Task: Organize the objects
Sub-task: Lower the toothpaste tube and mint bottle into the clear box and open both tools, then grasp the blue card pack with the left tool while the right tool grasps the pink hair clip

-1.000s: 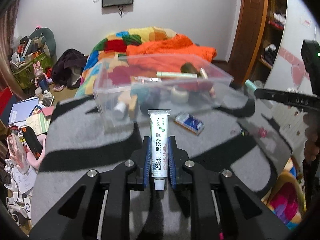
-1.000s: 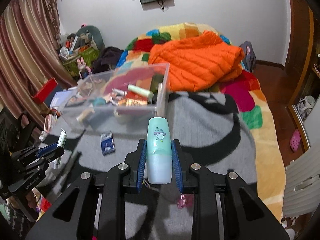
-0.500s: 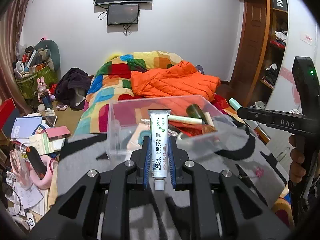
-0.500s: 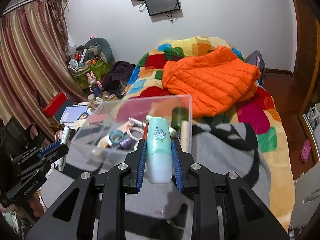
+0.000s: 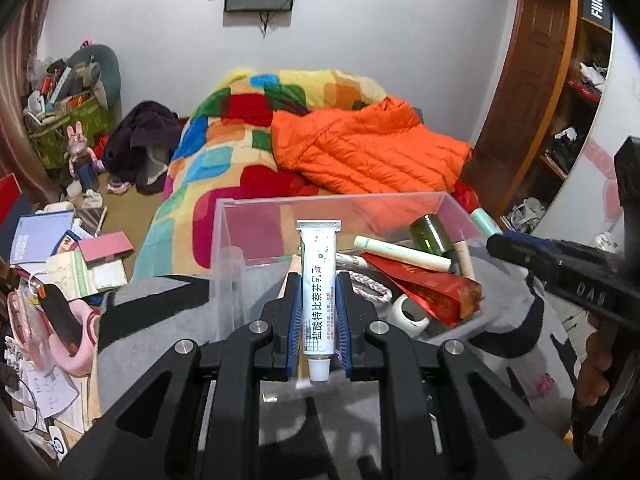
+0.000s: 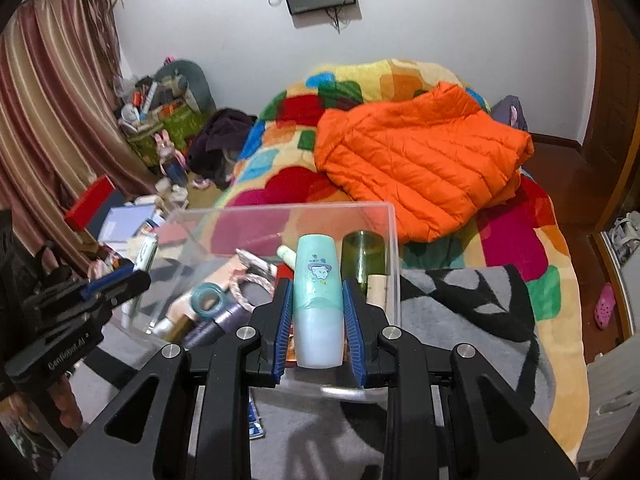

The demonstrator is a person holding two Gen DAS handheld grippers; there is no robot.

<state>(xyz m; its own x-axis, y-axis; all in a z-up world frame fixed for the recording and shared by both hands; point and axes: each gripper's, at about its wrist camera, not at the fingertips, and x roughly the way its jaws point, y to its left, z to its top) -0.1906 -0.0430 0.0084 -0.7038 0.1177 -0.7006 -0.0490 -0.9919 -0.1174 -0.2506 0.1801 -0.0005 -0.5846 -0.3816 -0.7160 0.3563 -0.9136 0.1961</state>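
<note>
My left gripper (image 5: 319,280) is shut on a white ointment tube (image 5: 318,292) with green print, held upright over the near wall of a clear plastic bin (image 5: 240,240). My right gripper (image 6: 319,288) is shut on a mint-green bottle (image 6: 319,300) with a cartoon print, held over the same bin (image 6: 394,264). The bin holds a green glass bottle (image 5: 430,234), a pale green tube (image 5: 400,254), a red packet (image 5: 432,284), a tape roll (image 6: 208,298) and other small items. Each gripper shows at the edge of the other's view.
The bin stands on a grey and black blanket (image 6: 460,304) at the foot of a bed with a patchwork cover (image 5: 240,140) and an orange jacket (image 6: 420,160). A small blue box (image 6: 256,420) lies on the blanket. Clutter covers the floor (image 5: 60,260) to the left.
Both grippers have moved forward and up toward the bin, each keeping its item. The bin now sits close under both, and its contents show from above.
</note>
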